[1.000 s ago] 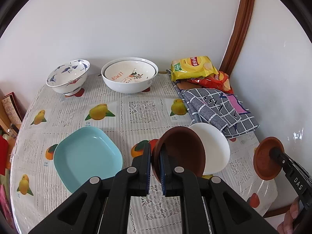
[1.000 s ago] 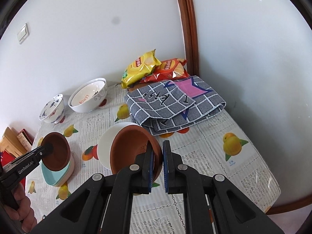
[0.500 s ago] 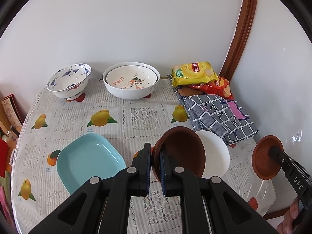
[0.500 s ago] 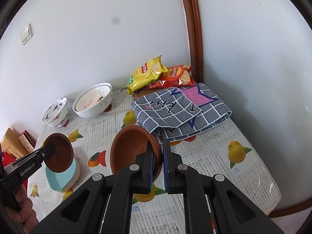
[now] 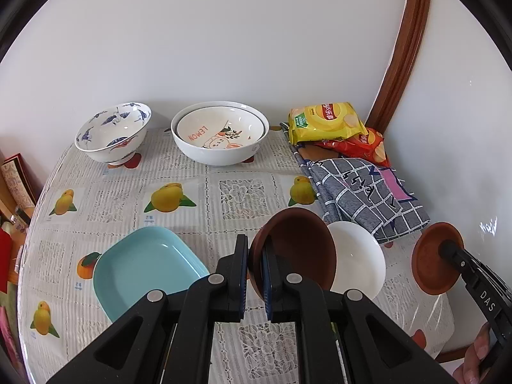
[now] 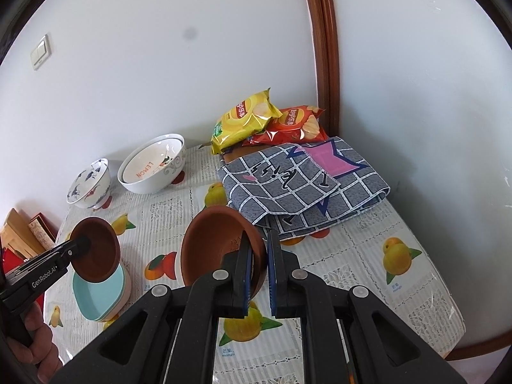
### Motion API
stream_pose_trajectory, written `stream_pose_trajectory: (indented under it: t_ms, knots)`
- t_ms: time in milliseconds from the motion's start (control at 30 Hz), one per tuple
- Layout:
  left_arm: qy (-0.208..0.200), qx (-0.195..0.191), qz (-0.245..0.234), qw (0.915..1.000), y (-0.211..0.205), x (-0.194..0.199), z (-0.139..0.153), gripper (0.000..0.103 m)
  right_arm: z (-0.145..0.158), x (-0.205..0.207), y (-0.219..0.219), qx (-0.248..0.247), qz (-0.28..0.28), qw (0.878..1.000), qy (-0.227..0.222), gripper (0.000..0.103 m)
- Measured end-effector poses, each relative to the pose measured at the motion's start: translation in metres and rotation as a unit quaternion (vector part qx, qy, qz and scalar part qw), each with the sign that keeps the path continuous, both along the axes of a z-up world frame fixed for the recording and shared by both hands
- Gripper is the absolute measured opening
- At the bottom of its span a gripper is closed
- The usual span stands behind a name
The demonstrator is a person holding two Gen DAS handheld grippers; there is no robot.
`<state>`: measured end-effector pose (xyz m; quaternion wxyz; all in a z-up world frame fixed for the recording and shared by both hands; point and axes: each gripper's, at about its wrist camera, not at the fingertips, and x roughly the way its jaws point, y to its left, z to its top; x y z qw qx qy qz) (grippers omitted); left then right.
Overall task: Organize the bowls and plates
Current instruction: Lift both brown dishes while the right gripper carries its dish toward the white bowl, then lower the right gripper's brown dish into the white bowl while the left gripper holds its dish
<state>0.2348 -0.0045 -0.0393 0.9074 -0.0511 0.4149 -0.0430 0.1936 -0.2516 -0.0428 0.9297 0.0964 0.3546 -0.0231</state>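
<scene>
My left gripper (image 5: 255,252) is shut on the rim of a dark brown bowl (image 5: 297,249), held above the table; it also shows in the right wrist view (image 6: 96,249). My right gripper (image 6: 257,249) is shut on the rim of a second, terracotta brown bowl (image 6: 217,246), also seen at the right in the left wrist view (image 5: 432,265). A white plate (image 5: 358,259) lies on the table behind the dark bowl. A light blue square plate (image 5: 144,268) lies at the left. Two nested white bowls (image 5: 220,137) and a blue-patterned bowl (image 5: 112,134) stand at the back.
A folded grey checked cloth (image 6: 304,179) and two chip bags (image 6: 246,118) lie at the back right by a wooden door frame (image 6: 323,48). The fruit-print tablecloth (image 5: 243,192) covers the round table. Books (image 5: 16,179) stand off the left edge.
Both grippers have risen and pulled back with their brown bowls. The terracotta bowl has moved off the white plate, which no longer shows in the right wrist view.
</scene>
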Motion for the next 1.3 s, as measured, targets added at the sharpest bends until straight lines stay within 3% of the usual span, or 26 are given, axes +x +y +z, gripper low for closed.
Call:
stream_pose_trajectory:
  t_ms: [600, 1300]
  knots:
    - [0.009, -0.002, 0.01, 0.9999, 0.013, 0.015, -0.008, 0.008, -0.01, 0.026, 0.019, -0.003, 0.02, 1.0, 0.012, 0.009]
    - [0.039, -0.004, 0.011, 0.9992, 0.013, 0.036, -0.036, 0.009, -0.053, 0.055, 0.031, 0.0, 0.036, 0.997, 0.062, 0.009]
